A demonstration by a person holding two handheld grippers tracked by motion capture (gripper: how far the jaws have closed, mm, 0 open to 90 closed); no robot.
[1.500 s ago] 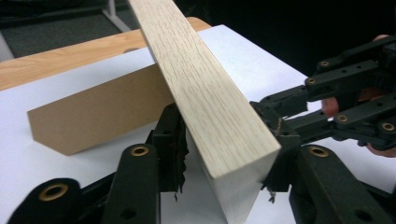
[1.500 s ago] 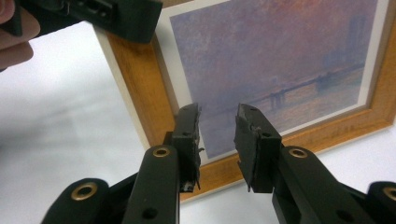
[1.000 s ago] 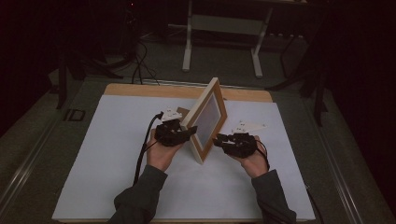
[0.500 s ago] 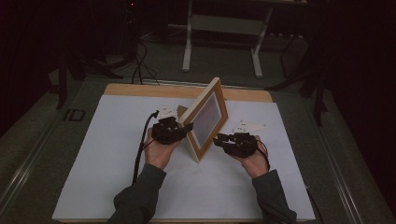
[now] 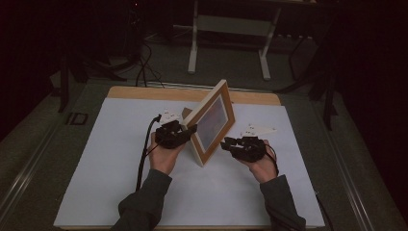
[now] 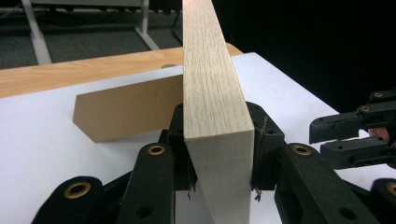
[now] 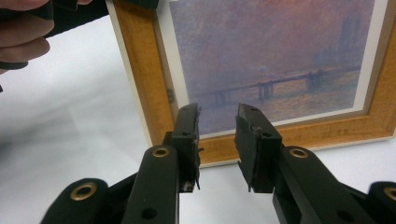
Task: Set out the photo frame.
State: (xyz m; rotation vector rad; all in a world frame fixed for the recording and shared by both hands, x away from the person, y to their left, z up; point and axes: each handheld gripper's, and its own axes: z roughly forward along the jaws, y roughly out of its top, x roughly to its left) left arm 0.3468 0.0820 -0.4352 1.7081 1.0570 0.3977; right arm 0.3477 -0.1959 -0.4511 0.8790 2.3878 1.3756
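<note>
Left tongs clamped on a wooden picture frame, right tongs empty before its glass.

Left gripper [image 6: 219,158] pinched across the frame's pale edge, pads pressed on both faces, having just closed a little further. Right gripper [image 7: 217,140] parted with nothing between, just short of the print. Picture frame [image 5: 211,120] upright and leaning back near the middle of the white worktop [image 5: 106,159], closer to the far edge, brown easel stand [image 6: 126,109] resting behind.

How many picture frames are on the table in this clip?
1. A single wooden picture frame stands tilted at the middle of the white mat, its edge clamped by the left gripper, with the right gripper open in front of it.
</note>
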